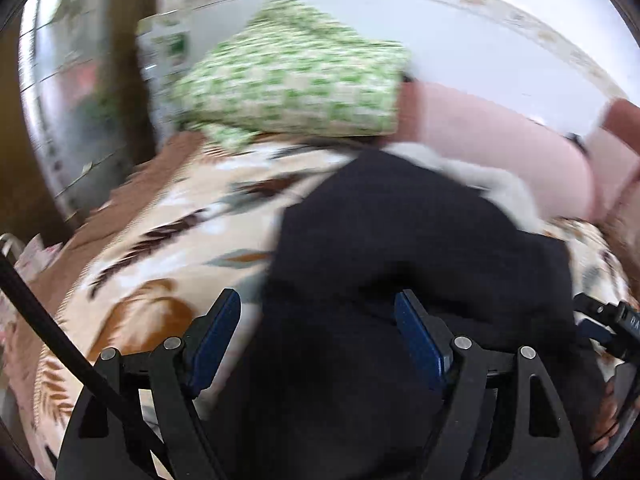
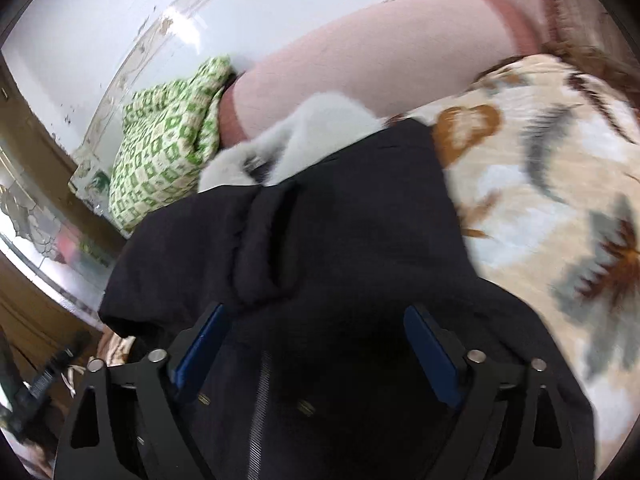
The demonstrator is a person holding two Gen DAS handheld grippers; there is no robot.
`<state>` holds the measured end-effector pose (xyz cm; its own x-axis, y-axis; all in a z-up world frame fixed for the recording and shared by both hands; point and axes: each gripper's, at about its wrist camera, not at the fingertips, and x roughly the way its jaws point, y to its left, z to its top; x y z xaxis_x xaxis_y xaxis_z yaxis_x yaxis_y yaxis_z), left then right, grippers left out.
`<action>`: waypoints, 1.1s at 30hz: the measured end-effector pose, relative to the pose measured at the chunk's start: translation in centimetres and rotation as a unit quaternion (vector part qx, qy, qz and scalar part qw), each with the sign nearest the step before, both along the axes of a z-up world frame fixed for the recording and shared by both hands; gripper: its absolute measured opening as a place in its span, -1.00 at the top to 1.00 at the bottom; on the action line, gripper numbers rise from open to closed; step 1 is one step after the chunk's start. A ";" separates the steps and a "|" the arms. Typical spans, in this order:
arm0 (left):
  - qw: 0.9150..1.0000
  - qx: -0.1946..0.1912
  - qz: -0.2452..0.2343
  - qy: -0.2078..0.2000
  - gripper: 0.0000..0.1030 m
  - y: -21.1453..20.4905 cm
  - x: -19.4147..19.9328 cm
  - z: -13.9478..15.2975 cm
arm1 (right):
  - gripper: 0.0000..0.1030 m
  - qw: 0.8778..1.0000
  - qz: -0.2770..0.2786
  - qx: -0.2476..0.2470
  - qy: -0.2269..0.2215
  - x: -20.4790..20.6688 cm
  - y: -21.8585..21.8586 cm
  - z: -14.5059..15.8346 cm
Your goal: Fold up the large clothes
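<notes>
A large black coat (image 1: 400, 248) with a pale fur collar (image 1: 480, 176) lies on a bed. In the right wrist view the same coat (image 2: 320, 240) shows a folded sleeve, a zip and snaps, with the fur collar (image 2: 304, 136) at its far end. My left gripper (image 1: 316, 320) hovers over the coat's left edge, its blue pads wide apart and nothing pressed between them. My right gripper (image 2: 316, 336) hangs above the coat's zip side, jaws spread wide, with cloth below them but not pinched. The right gripper's body (image 1: 608, 328) shows at the left view's right edge.
The bedspread (image 1: 168, 248) is cream with brown and grey leaf prints (image 2: 552, 184). A green-checked pillow (image 1: 296, 84) and a pink pillow (image 1: 480, 128) lie at the head, against a white wall. A wooden post (image 1: 128, 60) stands to the left.
</notes>
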<state>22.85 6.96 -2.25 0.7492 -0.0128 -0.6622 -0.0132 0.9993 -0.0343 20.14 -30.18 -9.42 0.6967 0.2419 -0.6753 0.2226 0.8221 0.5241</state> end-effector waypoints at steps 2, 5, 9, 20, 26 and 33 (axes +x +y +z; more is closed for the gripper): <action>1.000 -0.002 0.022 -0.006 -0.52 2.4 0.7 -0.1 | -0.82 0.999 -0.013 -0.029 0.032 3.1 0.8 -1.0; 0.997 -0.009 0.078 -0.014 -0.52 5.8 1.4 -0.3 | -0.79 0.998 -0.005 -0.033 0.061 6.1 2.0 -2.5; 0.993 -0.061 0.097 0.011 -0.52 8.9 2.5 -0.7 | 0.32 0.996 0.039 -0.041 0.070 7.8 4.6 -1.9; 0.991 -0.064 0.113 0.028 -0.52 9.4 2.2 -1.2 | 0.87 0.992 -0.016 -0.107 0.067 4.0 -0.1 3.8; 0.994 -0.017 0.104 0.032 -0.52 8.0 2.3 -1.7 | 0.90 0.974 -0.057 -0.159 0.151 6.7 -1.4 -1.2; 0.992 -0.042 0.107 0.043 -0.52 9.2 2.5 -1.8 | 0.88 0.969 -0.075 -0.159 0.174 6.2 -1.9 -2.5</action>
